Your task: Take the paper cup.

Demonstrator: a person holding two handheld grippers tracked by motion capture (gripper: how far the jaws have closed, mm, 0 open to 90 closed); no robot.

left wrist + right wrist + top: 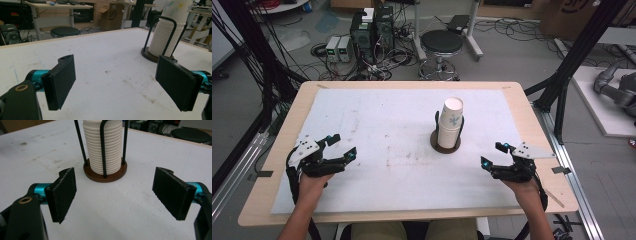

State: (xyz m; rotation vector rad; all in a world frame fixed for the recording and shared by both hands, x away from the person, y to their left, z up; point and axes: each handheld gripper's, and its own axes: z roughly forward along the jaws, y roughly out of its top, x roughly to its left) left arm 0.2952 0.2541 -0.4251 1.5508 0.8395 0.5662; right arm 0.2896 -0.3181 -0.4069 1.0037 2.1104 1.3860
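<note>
i see the worktop (282, 145), a pale wooden board almost wholly covered by a white mat (377, 130) with faint brown smudges near its middle. behind it on the floor stand a round black stool (441, 42), two dark computer towers (373, 29) and a tangle of cables. on the mat, right of centre and toward the far half, a stack of white paper cups (450, 122) stands upright on a round brown base (435, 143), caged by thin black wire loops; the top cup carries a faint printed pattern. my left hand-held gripper (341, 148) hovers at the near left of the mat, held in a hand (310, 184), jaws spread wide with nothing between them; in the left gripper view its two black pads (62, 81) frame bare mat, and the cup stack (166, 35) rises off to the far right. my right hand-held gripper (494, 154) sits at the near right, also wide open and empty, well apart from the stack; in the right gripper view the ribbed stack (103, 145) and its base (92, 173) stand straight ahead between the two pads (64, 193).
</note>
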